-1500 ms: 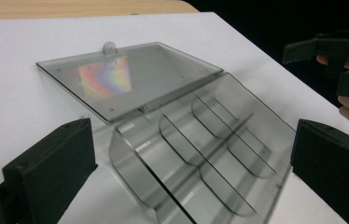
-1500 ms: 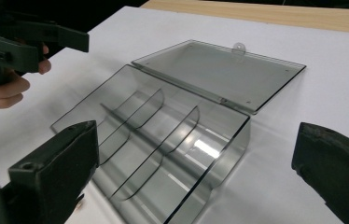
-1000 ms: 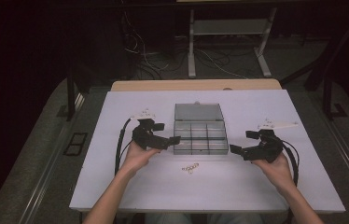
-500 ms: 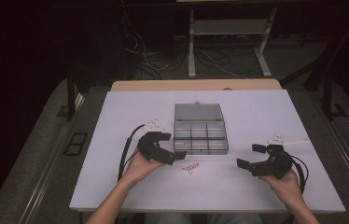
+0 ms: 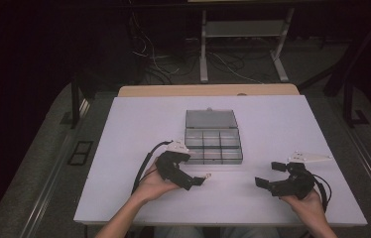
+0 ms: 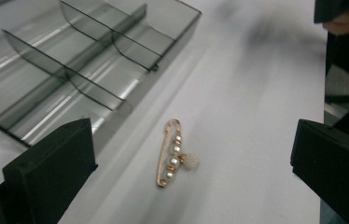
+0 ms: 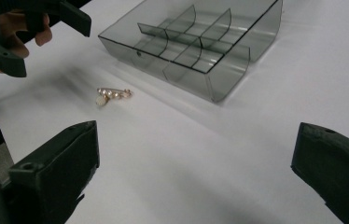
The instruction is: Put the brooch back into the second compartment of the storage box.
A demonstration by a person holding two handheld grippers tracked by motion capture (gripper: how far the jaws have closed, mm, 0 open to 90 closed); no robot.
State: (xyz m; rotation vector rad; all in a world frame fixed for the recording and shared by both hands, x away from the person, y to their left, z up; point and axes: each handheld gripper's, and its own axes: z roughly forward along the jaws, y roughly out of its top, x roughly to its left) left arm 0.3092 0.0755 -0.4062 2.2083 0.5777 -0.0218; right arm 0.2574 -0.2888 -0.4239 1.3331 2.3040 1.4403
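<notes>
Left gripper (image 5: 201, 179): held low over the white table (image 5: 139, 124), jaws spread wide, nothing between them. In the left gripper view the jaws frame the brooch from either side.

Brooch (image 6: 173, 154): gold pin with a row of pearl beads and one round pearl drop. Lies flat on the table, just in front of the left gripper's jaws and just outside the near wall of the box, not touching it. In the left gripper view its long axis runs roughly away from the camera, along the line of the jaws rather than across the gap; a grip would likely close across its narrow width. The left gripper is much the nearer of the two.

Box (image 5: 212, 141): clear grey plastic organiser with small compartments, lid folded back, all compartments empty as far as can be seen.

Right gripper (image 5: 268, 177): jaws also wide apart, empty, well apart from the brooch.

Writing, labels, brands: none legible.
</notes>
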